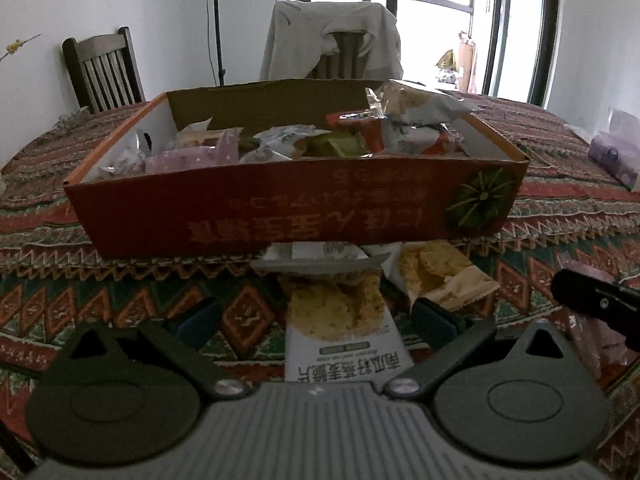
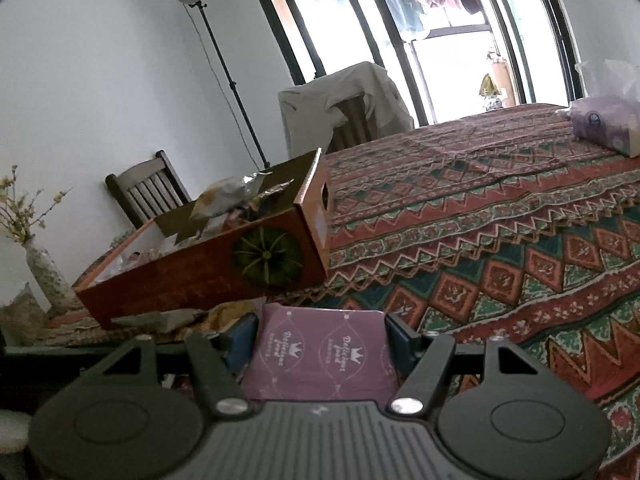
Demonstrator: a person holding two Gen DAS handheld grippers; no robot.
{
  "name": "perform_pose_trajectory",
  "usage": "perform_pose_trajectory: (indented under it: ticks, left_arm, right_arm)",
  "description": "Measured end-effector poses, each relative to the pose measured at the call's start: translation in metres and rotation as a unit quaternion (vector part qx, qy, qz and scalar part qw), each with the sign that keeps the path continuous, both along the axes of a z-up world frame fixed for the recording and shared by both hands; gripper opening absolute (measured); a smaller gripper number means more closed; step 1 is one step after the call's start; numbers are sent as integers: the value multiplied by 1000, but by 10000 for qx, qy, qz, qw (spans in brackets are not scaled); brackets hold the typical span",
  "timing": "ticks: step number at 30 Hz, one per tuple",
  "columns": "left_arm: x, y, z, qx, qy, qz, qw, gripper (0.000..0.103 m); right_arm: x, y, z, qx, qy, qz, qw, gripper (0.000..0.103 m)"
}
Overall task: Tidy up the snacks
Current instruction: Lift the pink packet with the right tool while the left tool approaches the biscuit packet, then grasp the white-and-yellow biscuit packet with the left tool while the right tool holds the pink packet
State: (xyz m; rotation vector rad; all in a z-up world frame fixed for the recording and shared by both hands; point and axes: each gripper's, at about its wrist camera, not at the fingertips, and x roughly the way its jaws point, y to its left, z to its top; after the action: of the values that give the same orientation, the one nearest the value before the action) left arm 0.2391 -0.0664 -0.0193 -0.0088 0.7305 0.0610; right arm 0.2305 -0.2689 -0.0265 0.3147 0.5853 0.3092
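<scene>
Left gripper [image 1: 320, 316] is wide open, pads clear of the white cracker packet with a biscuit photo and green label [image 1: 340, 320] that lies flat between its fingers on the desk [image 1: 120, 300], which wears a red-green zigzag patterned cloth. A second beige cracker packet [image 1: 440, 276] lies just right of it, and a grey-topped packet [image 1: 320, 264] sits tucked against the box base. Directly ahead is the shallow orange cardboard box with a green pumpkin print [image 1: 280, 208], open-topped and loaded with assorted wrapped snacks; one silver-white packet [image 1: 420, 104] rides up over the right rear corner. Right gripper [image 2: 322, 344] is clamped on a purple square snack pack with crown print [image 2: 320, 356], blue pads pressing both its sides, held near the box's pumpkin end [image 2: 268, 258]. The right gripper's dark tip also shows at the right edge of the left wrist view. A purple tissue pack [image 2: 604, 124] sits well apart at the far right of the desk. Behind it: a dark wooden slat chair [image 1: 102, 70], a chair draped in a pale garment [image 1: 332, 40], a lamp stand [image 2: 224, 64] and a vase of twigs [image 2: 40, 264].
</scene>
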Motion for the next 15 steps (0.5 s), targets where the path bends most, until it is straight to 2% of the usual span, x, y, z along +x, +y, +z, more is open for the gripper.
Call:
perform_pose_trajectory:
  ticks: [3,7,15]
  left_arm:
    - [-1,2,0,-29,-18,44,10000,103]
    - [-5,16,1,-347,-66,464,9983,103]
    - [3,1,1,-7,-17,251,9997,103]
  right_arm:
    - [0,0,-1,25,1,16,10000,67]
    - [0,0,-1,41,14,15,10000,67]
    - [1,1,-1,30,30,44,10000,68]
